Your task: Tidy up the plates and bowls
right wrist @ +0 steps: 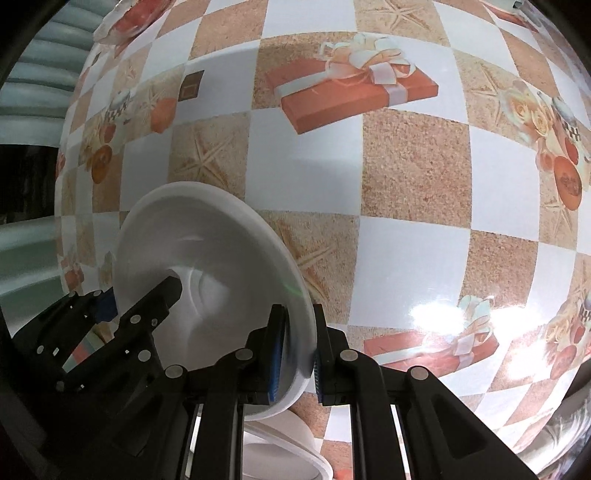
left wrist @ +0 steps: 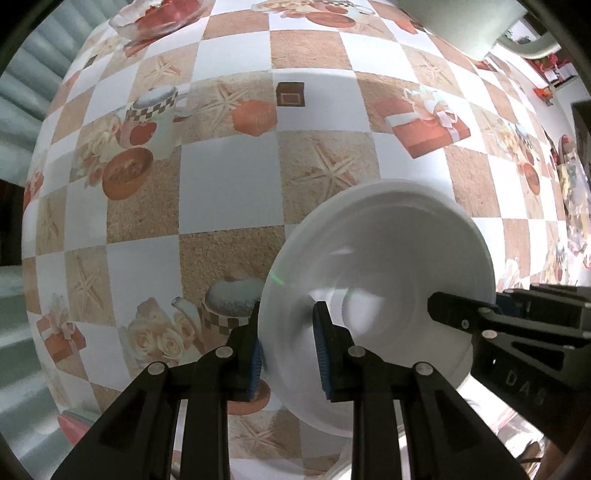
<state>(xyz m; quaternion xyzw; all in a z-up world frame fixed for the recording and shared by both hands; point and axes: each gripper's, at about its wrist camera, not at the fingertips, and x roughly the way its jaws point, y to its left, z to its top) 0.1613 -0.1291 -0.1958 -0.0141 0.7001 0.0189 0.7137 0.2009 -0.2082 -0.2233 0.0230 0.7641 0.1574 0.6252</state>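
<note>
White bowl (left wrist: pixel 380 280) hangs tilted above the surface (left wrist: pixel 229 192), pinched at opposite sides of its rim by both tongs. Left tongs (left wrist: pixel 286 347) clamp the rim with one blue pad inside the bowl and one outside; right tongs (right wrist: pixel 297 354) grip the facing edge the same way. Below the bowl, part of another white dish (right wrist: pixel 280 454) shows. A glass bowl (left wrist: pixel 162 14) sits far off on the checkered cloth.

A home dining setting is showing: a printed oilcloth (left wrist: pixel 229 177) is covering the table, a glass dish (left wrist: pixel 162 14) is sitting at its far edge, with household clutter (left wrist: pixel 550 74) lying beyond.
</note>
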